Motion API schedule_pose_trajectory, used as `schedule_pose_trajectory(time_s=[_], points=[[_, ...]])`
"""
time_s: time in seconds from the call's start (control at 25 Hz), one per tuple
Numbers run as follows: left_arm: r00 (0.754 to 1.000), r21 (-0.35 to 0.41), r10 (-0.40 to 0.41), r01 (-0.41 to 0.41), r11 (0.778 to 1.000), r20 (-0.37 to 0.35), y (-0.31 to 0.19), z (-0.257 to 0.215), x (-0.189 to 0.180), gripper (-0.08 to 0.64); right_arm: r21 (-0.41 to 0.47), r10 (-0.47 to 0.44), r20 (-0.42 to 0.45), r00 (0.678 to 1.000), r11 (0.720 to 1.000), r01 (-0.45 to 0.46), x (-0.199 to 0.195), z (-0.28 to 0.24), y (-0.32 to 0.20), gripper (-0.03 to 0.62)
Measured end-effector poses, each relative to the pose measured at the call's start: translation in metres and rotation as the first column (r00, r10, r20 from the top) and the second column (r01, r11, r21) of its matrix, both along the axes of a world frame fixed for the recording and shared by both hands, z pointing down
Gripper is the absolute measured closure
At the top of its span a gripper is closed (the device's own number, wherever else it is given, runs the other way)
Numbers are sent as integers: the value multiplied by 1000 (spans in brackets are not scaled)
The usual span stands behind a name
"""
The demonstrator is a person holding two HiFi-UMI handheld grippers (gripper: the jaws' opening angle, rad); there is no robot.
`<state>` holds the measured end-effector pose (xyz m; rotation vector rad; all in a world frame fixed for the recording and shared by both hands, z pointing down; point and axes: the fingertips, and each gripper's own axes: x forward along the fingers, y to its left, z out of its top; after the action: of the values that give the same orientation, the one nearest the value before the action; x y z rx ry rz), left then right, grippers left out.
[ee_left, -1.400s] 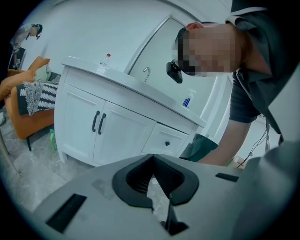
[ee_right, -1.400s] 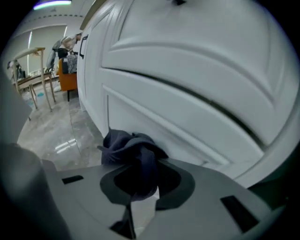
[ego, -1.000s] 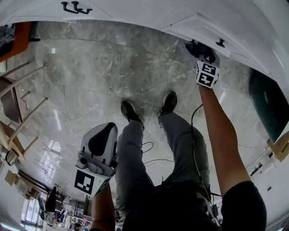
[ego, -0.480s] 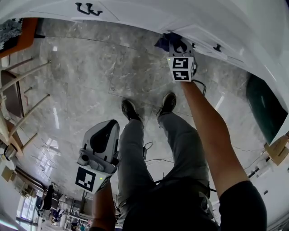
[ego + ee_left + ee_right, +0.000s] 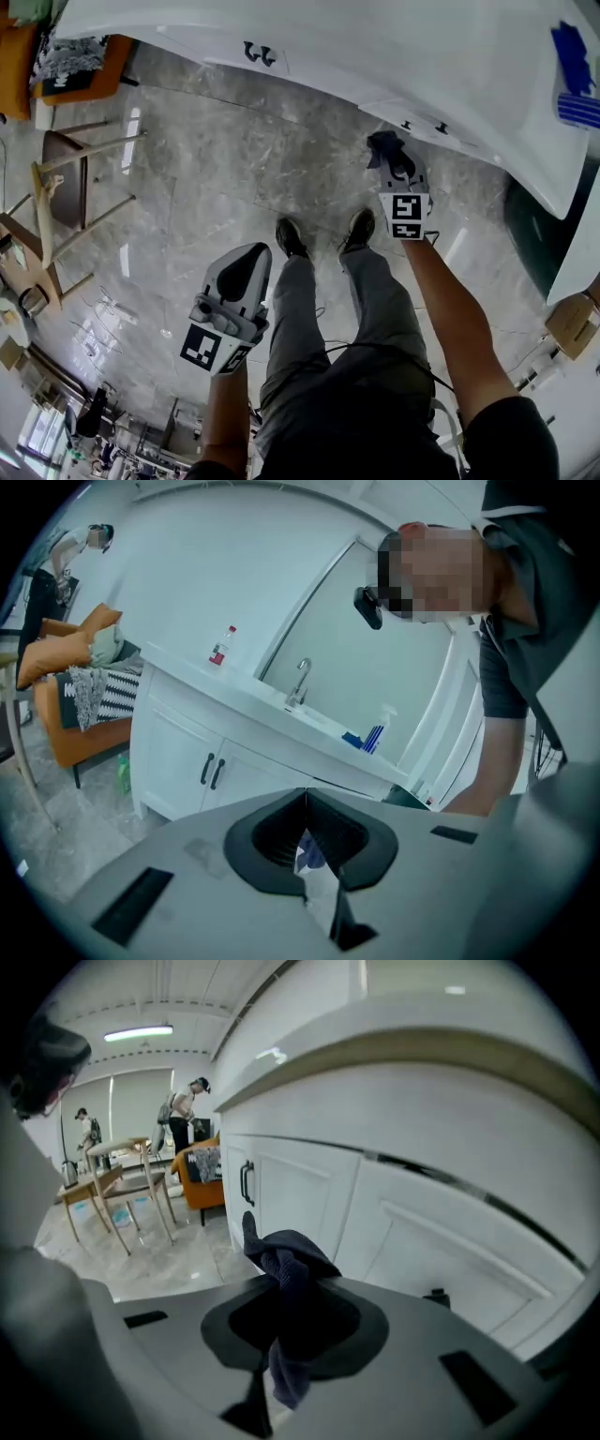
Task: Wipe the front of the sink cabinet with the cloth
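- Dark blue cloth (image 5: 281, 1258) is bunched and clamped between the jaws of the right gripper (image 5: 281, 1290). One tail hangs down below them and a rounded fold sticks out in front.
- White sink cabinet (image 5: 314, 1194) fills the right gripper view. The cloth is held up close to its panelled front, between the pair of black handles (image 5: 247, 1183) and a small black knob (image 5: 434, 1296). Contact with the surface cannot be made out.
- From the head view, the right gripper (image 5: 394, 167) reaches forward on an outstretched arm, and the cloth (image 5: 382, 145) lies just beneath the cabinet's (image 5: 309, 47) lower edge.
- Left gripper (image 5: 247, 261) hangs low beside the person's left leg, well apart from the cabinet. Its jaws are pressed together on nothing, as the left gripper view (image 5: 304, 797) shows.
- Grey marble floor (image 5: 187, 169) lies underfoot.
- A tap (image 5: 300, 681) stands on the worktop, with a small bottle (image 5: 220, 647) to one side of it and a spray bottle (image 5: 377, 733) to the other.
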<state>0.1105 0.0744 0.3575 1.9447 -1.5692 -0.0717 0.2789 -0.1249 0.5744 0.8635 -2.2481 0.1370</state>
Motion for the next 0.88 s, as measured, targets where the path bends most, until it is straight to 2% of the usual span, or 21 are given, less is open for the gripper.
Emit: schedule_pose_trajectory(time_s=[0.08,0.24,0.4,0.52,0.6,0.72,0.88], points=[[1000,29,-17,16,999,22,6,-20,-18,555,-11,-9,21,1000,1000,9,-9,-38,27,540],[996,116,-54,46,992,70,17,-67,-63,555,26,-20,58,998,999,18,-34,-111,61,540],[992,154,-39,20,988,123,21,-105,-113,555,76,2,104,995,997,-10,-63,-173,75,540],[984,143,-46,21,989,172,21,-119,-144,555,82,39,142,989,995,-51,-81,-195,75,540],[982,113,-50,30,993,180,17,-121,-151,555,84,54,161,985,994,-68,-89,-200,67,540],[973,78,-2,-16,997,231,8,-130,-142,555,80,79,187,979,992,-95,-98,-200,58,540],[938,77,59,-90,993,341,-4,-145,-129,555,103,81,198,977,989,-103,-112,-193,48,538]])
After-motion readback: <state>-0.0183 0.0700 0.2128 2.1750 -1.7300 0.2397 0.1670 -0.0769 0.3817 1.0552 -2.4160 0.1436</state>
